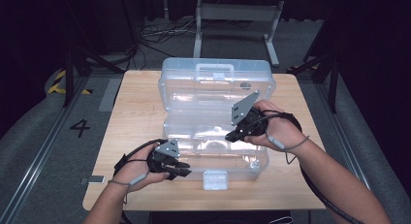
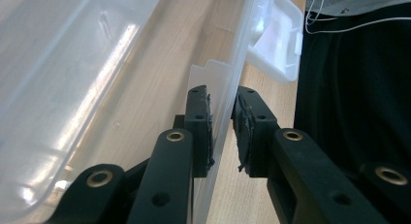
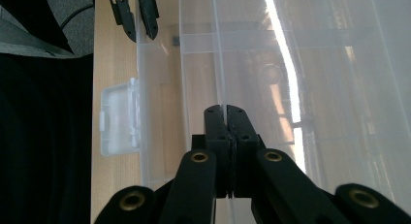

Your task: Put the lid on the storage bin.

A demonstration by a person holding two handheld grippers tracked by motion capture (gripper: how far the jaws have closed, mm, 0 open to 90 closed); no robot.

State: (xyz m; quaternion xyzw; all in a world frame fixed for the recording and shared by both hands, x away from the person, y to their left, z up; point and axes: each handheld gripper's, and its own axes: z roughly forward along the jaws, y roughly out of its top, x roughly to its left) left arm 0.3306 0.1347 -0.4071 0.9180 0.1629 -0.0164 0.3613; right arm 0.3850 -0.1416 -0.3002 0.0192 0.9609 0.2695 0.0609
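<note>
Jaws on your left gripper [image 2: 224, 132] stand slightly apart, straddling the near wall of the clear plastic box [image 1: 213, 136], one pad inside and one outside, without pinching it. That box sits open in the middle of the wooden table [image 1: 135, 112], its lid [image 1: 215, 78] laid back on the far side, with its white latch [image 1: 215, 179] hanging off the near wall, just right of your left gripper. Farther right, your right gripper [image 3: 226, 118] has its jaws pressed together on a thin clear divider inside the box. Beyond the table's far edge, loose cables [image 1: 160, 35] lie on the floor beside a grey metal stand [image 1: 237, 20].
</note>
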